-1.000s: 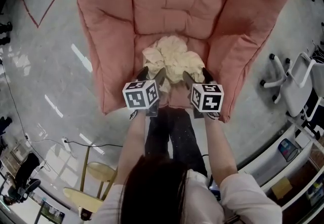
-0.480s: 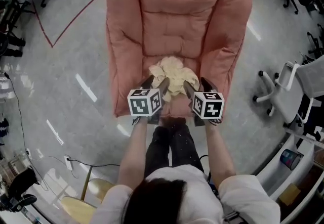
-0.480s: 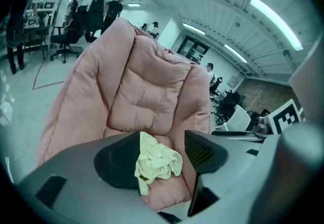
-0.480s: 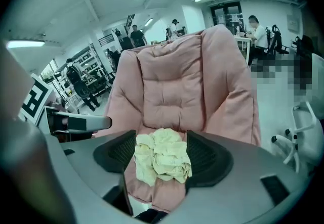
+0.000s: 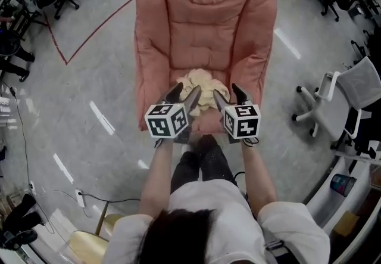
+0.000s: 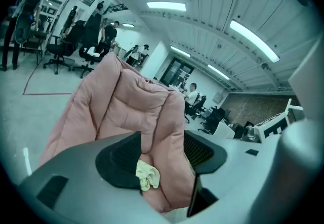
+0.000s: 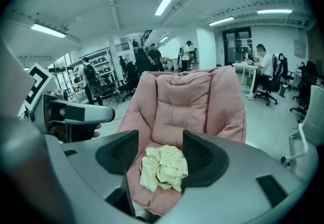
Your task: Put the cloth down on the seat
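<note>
Nearest: both forearms out in front, one tool per hand. Left tool [image 6: 162, 142]: jaws wide apart, nothing between the pads, holding nothing. Through its gap I only see pink padding, plus a corner of the cloth [image 7: 164, 167] low by its left jaw and well beyond it. Right tool [image 7: 160, 139]: jaws also wide but they've just been closing a bit. Nothing is gripped, and the cloth sits in line with the gap but past the tips, not touching the pads. Head view agrees: both tools side by side, tips aimed ahead and down at the cloth, visibly apart from it. The cloth is a crumpled pale-yellow wad lying on the seat [image 7: 154, 203], at the front-middle, straight ahead of and below both tools, closer to centre for the right one. Beyond it are the padded backrest [image 5: 205, 18] and side bolsters. Further out, grey floor with a red tape line [image 5: 89, 24] off to the left tool's side and a white office chair [image 5: 351, 99] off to the right tool's side. My read: the placing is done, cloth is released and resting, and we're in the clear-away phase. Next move needs little: keep both tools off the fabric, don't re-close on a fold, back away. No regrasp unless it needs flattening, which the task doesn't ask for.
</note>
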### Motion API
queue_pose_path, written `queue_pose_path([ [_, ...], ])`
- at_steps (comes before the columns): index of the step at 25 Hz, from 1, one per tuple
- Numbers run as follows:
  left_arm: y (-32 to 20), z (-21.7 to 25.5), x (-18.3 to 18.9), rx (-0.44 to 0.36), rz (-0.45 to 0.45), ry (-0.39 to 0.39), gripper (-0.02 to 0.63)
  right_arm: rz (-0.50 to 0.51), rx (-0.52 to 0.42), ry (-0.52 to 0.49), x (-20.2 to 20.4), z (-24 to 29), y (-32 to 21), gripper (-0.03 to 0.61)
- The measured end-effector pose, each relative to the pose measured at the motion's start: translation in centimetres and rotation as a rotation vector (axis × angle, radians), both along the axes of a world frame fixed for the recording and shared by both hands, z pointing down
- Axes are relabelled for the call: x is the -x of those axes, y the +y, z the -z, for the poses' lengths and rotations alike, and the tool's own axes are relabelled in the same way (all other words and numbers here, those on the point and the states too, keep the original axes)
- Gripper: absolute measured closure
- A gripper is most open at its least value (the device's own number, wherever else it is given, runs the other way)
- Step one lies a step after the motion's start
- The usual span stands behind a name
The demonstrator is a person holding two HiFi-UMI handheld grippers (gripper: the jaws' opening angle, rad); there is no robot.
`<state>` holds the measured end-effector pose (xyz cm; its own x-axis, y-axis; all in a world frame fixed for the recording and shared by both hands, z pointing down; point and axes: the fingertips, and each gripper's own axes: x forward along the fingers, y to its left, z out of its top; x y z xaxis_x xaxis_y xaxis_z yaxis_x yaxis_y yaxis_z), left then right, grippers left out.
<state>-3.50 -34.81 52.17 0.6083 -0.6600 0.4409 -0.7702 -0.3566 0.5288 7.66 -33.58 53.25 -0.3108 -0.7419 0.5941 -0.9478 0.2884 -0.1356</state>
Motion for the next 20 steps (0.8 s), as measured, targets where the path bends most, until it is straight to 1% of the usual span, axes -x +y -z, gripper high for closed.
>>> queue_pose_path([
  [1, 0.5, 0.8, 0.2, -0.014, 0.003, 0.007, 0.344, -0.001, -0.017, 0.004, 0.3, 0.8, 0.3, 0.296],
  [3, 1.6, 1.8, 0.5, -0.037, 0.016, -0.017, 0.389, -0.010, -0.047, 0.017, 0.6, 2.2, 1.2, 0.378],
  [4, 2.1, 2.2, 0.6, -0.044, 0.020, -0.031, 0.398, -0.009, -0.057, 0.024, 0.8, 2.8, 1.7, 0.397],
  [6, 3.1, 2.9, 0.7, -0.054, 0.016, -0.045, 0.413, 0.010, -0.072, 0.044, 1.5, 3.6, 2.6, 0.400],
  [9, 3.9, 4.3, 1.0, -0.089, 0.020, -0.073, 0.461, 0.045, -0.113, 0.077, 2.6, 5.2, 3.4, 0.402],
  [11, 4.5, 5.2, 1.3, -0.115, 0.030, -0.097, 0.503, 0.051, -0.139, 0.071, 3.1, 6.3, 3.8, 0.417],
  [13, 4.8, 5.7, 1.5, -0.125, 0.039, -0.111, 0.532, 0.050, -0.154, 0.077, 3.4, 7.0, 4.1, 0.440],
  [16, 5.3, 5.9, 1.6, -0.099, 0.042, -0.087, 0.550, 0.043, -0.162, 0.090, 3.6, 7.5, 4.6, 0.445],
  [17, 5.6, 6.1, 1.5, -0.094, 0.037, -0.079, 0.559, 0.037, -0.164, 0.087, 3.5, 7.6, 4.9, 0.457],
  [20, 6.6, 7.0, 0.8, -0.118, 0.012, -0.082, 0.572, 0.019, -0.177, 0.075, 3.3, 8.2, 6.1, 0.496],
])
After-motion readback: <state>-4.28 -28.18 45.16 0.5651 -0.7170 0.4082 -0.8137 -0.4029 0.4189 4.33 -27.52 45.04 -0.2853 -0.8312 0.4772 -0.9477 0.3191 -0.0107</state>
